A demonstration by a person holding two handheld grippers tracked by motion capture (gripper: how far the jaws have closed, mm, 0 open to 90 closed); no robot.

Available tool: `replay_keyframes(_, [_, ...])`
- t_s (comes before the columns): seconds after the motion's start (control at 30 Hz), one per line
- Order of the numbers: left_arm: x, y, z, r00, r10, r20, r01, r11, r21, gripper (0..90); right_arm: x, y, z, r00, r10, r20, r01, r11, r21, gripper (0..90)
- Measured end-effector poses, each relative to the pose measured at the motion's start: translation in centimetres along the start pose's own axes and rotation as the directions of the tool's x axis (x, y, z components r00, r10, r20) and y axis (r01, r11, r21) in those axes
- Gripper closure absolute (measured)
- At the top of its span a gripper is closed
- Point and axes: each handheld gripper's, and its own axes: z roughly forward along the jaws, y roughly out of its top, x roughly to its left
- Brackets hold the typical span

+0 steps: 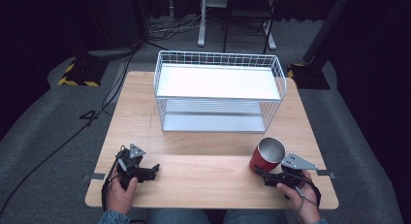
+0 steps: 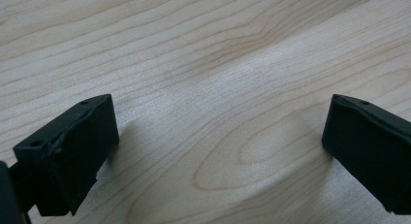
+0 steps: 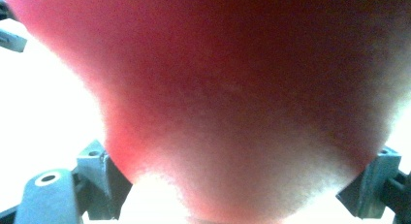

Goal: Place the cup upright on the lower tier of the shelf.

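Red cup (image 1: pixel 265 156) tilted, mouth up-right, clamped by right gripper (image 1: pixel 271 178).

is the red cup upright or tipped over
Tilted, not flat: the red cup leans with its open mouth facing up and away, its base between the right gripper jaws.

We've got a light wooden table (image 1: pixel 203 156): white wire rack (image 1: pixel 219 90) at 12 o'clock, red cup (image 1: pixel 265 156) around 4.

Grey carpet floor (image 1: pixel 43 122), dark curtains, wooden table (image 1: pixel 203 161).
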Motion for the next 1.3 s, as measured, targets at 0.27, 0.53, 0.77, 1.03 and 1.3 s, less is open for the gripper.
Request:
replay_keyframes(0.27, [0.0,0.0,0.0,1.0000,0.000,0.000,0.000,1.0000,0.000,0.1,0.0,0.7,0.0,1.0000,0.001,-0.007,-0.001,1.000,-0.019,16.2])
replay_keyframes(0.53, [0.0,0.0,0.0,1.0000,0.000,0.000,0.000,1.0000,0.000,0.1,0.1,2.1,0.1,0.9998,-0.012,-0.015,0.012,1.000,-0.026,16.2])
replay_keyframes(0.77, [0.0,0.0,0.0,1.0000,0.000,0.000,0.000,1.0000,0.000,0.1,0.4,3.7,0.9,0.9991,-0.024,-0.036,0.023,0.999,-0.027,16.2])
replay_keyframes(1.03, [0.0,0.0,0.0,1.0000,0.001,0.001,-0.001,1.0000,0.001,0.1,0.9,5.6,2.8,0.9965,-0.048,-0.068,0.046,0.999,-0.024,16.2])
replay_keyframes(1.3, [0.0,-0.1,0.0,1.0000,-0.001,0.000,0.001,1.0000,0.000,0.1,1.1,7.0,4.7,0.9936,-0.056,-0.098,0.055,0.998,-0.019,16.2])
